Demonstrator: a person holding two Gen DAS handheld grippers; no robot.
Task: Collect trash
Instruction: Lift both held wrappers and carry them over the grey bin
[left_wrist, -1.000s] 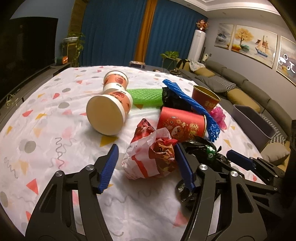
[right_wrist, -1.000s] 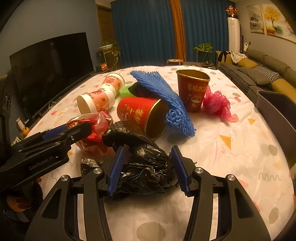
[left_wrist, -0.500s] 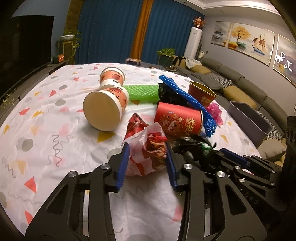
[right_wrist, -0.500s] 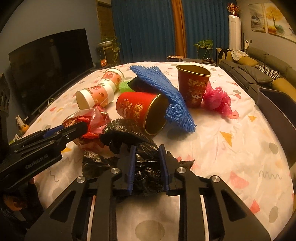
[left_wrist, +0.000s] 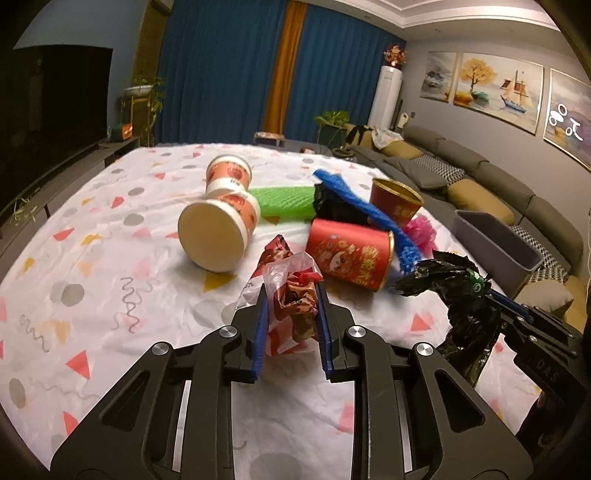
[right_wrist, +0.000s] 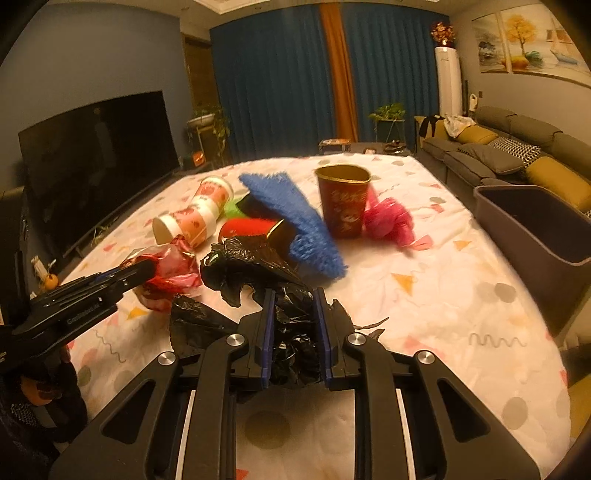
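Right wrist: black bag (right_wrist: 293, 332) between closing tool (right_wrist: 293, 295) pads.

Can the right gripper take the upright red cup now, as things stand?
Probably not yet: the right gripper is closing on the black plastic bag, so its jaws are full. The upright red cup stands farther off, with nothing between.

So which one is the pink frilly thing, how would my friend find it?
Start at the table with the confetti-patterned cloth and look toward the side nearest the grey bin. An upright red cup with a gold rim stands there, and the pink frilly wrapper lies right beside it. It is the only bright pink, crinkly thing in the pile.
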